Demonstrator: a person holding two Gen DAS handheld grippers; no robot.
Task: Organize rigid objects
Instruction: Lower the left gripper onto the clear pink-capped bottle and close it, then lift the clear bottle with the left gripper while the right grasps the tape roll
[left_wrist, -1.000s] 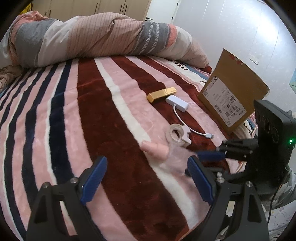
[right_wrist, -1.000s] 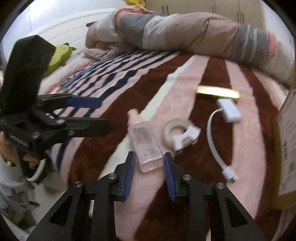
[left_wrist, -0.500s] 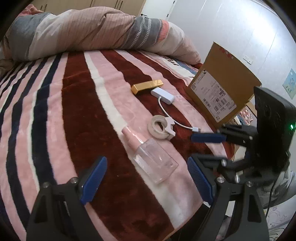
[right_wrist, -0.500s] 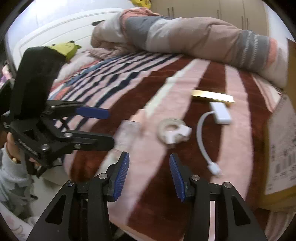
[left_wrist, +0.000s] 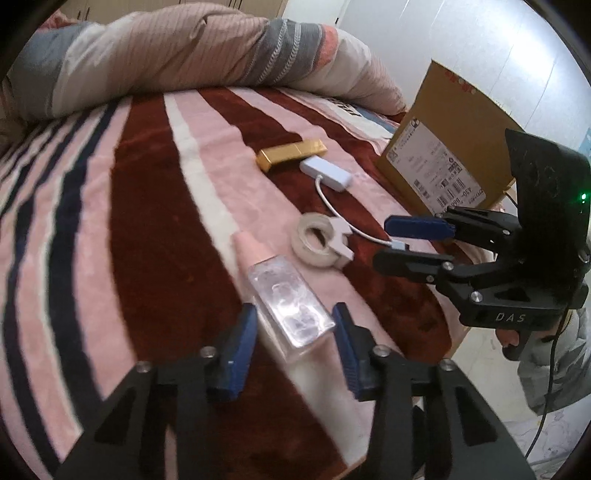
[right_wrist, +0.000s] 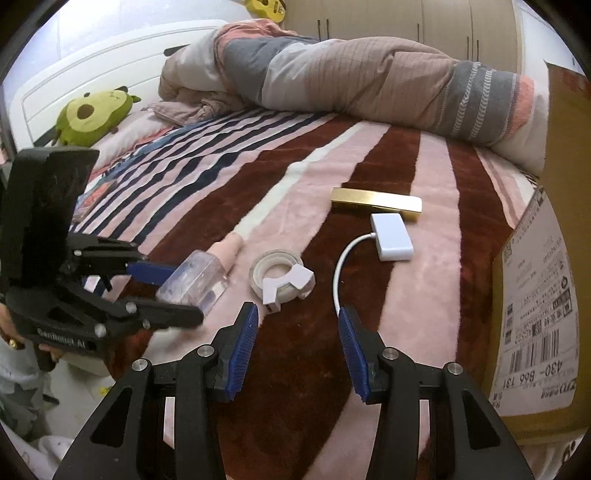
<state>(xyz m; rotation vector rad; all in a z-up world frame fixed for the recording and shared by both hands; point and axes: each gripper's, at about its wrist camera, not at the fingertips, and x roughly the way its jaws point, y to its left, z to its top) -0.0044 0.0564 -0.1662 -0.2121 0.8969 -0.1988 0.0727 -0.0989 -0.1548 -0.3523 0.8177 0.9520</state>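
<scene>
A clear bottle with a pink cap (left_wrist: 284, 299) lies on the striped bed blanket. My left gripper (left_wrist: 295, 343) is open with its blue pads on either side of the bottle's base, not touching it. The bottle also shows in the right wrist view (right_wrist: 199, 277), between the left gripper's fingers. A roll of white tape (left_wrist: 321, 243) (right_wrist: 282, 278), a white adapter with cable (left_wrist: 325, 173) (right_wrist: 391, 236) and a gold bar (left_wrist: 291, 153) (right_wrist: 375, 201) lie beyond. My right gripper (right_wrist: 299, 343) is open and empty, just short of the tape and cable.
A cardboard box (left_wrist: 450, 147) (right_wrist: 539, 280) with a shipping label stands at the bed's right edge. A rolled duvet (left_wrist: 192, 51) lies across the far side. A green plush toy (right_wrist: 94, 114) sits near the headboard. The bed edge is just below both grippers.
My right gripper let go of the bottle, opened and moved right. My left gripper moved in and narrowed around the bottle's base.
</scene>
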